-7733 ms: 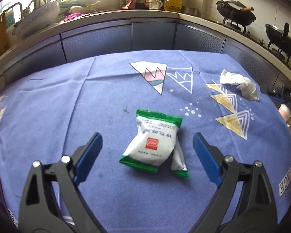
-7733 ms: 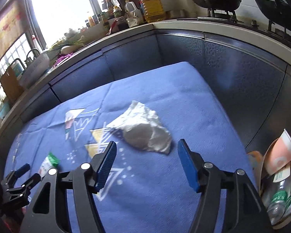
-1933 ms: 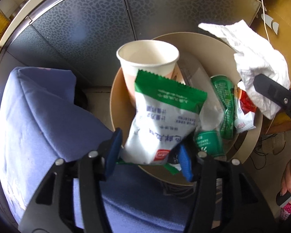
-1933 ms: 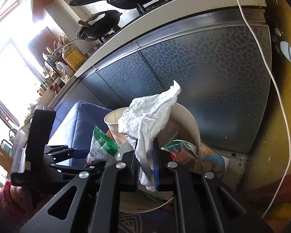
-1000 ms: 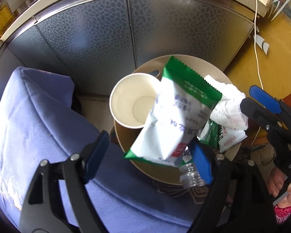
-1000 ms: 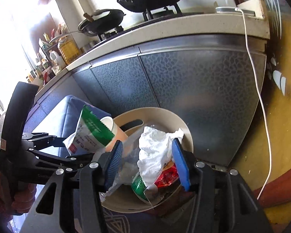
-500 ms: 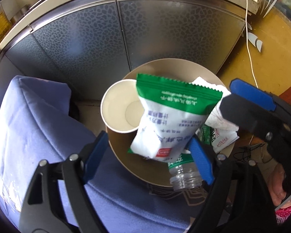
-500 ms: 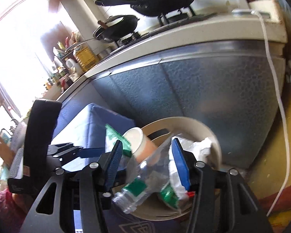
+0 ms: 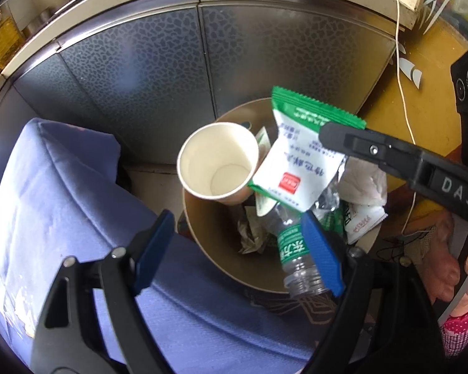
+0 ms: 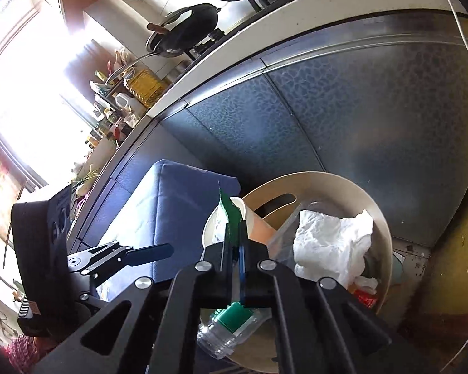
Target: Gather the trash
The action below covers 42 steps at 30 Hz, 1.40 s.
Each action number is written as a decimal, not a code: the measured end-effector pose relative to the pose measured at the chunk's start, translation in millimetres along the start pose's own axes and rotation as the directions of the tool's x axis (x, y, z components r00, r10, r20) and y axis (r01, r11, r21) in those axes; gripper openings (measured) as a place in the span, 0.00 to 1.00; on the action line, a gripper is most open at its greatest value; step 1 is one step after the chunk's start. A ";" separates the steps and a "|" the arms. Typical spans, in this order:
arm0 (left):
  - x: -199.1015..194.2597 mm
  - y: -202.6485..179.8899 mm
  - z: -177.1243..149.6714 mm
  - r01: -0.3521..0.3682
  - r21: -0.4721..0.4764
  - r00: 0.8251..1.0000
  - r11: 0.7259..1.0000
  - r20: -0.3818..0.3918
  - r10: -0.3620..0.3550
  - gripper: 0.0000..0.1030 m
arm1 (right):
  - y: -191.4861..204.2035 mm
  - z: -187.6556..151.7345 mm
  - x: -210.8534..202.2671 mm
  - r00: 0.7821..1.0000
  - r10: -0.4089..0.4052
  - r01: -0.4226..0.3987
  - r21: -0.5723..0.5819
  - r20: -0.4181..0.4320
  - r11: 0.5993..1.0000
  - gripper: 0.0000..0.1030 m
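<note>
Left wrist view: left gripper (image 9: pixel 237 249), jaws spread wide with blue pads, nothing between them, poised above the trash bin (image 9: pixel 224 265), a round tan bin standing on the floor ahead of and below the fingertips. Blue cloth (image 9: pixel 62 205) over a table edge, beneath and to the left of the tool. Bin contents: paper cup (image 9: pixel 216 163), mouth up, just beyond the left pad; clear plastic bottle (image 9: pixel 296 249) with green label, lying against the right pad's inner side as seen; crumpled white tissue (image 9: pixel 363 184), beyond the right pad. Green-and-white snack packet (image 9: pixel 299 162), over the bin ahead of the jaws, crossed at its upper edge by the right gripper (image 9: pixel 330 132), which reaches in from the right; whether it pinches the packet cannot be told from this side. Dark patterned cabinet fronts (image 9: pixel 171 71) behind the bin. Right wrist view: right gripper (image 10: pixel 234 246), jaws shut together on the thin green edge of the snack packet (image 10: pixel 229 212), which stands up just past the fingertips. Paper cup (image 10: pixel 249 218), directly behind the packet. Tissue (image 10: pixel 330 243), to the right of the jaws inside the trash bin (image 10: pixel 380 218). Bottle (image 10: pixel 227 327), below the jaws. Left gripper (image 10: pixel 149 254), to the left, over the blue cloth (image 10: pixel 171 199).
</note>
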<state>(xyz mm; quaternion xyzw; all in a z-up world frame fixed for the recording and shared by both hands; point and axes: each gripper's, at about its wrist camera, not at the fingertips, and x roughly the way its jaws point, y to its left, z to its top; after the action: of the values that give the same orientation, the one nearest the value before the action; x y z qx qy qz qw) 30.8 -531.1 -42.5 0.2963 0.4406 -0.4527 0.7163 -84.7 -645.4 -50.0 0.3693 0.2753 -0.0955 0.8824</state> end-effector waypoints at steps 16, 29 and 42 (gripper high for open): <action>8.2 14.4 4.4 -0.007 -0.057 1.000 0.998 -0.003 0.007 0.77 | -27.0 3.4 17.6 0.985 -0.172 0.171 0.049 0.022 0.984 0.44; -3.6 19.4 -7.8 0.007 -0.087 1.000 0.996 0.020 -0.005 0.77 | -18.9 -17.2 -40.4 0.961 -0.217 0.216 0.026 0.169 0.976 0.54; -72.4 -10.4 -57.2 -0.063 -0.134 0.984 0.989 0.157 0.084 0.77 | 24.4 -72.5 -84.4 0.969 -0.187 0.190 -0.008 0.160 0.982 0.54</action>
<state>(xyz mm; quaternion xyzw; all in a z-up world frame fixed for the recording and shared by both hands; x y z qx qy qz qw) -14.0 -460.2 -2.5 0.2279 0.3976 -0.4193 0.7837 -175.7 -580.0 -30.2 0.3223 0.2390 -0.2048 0.8928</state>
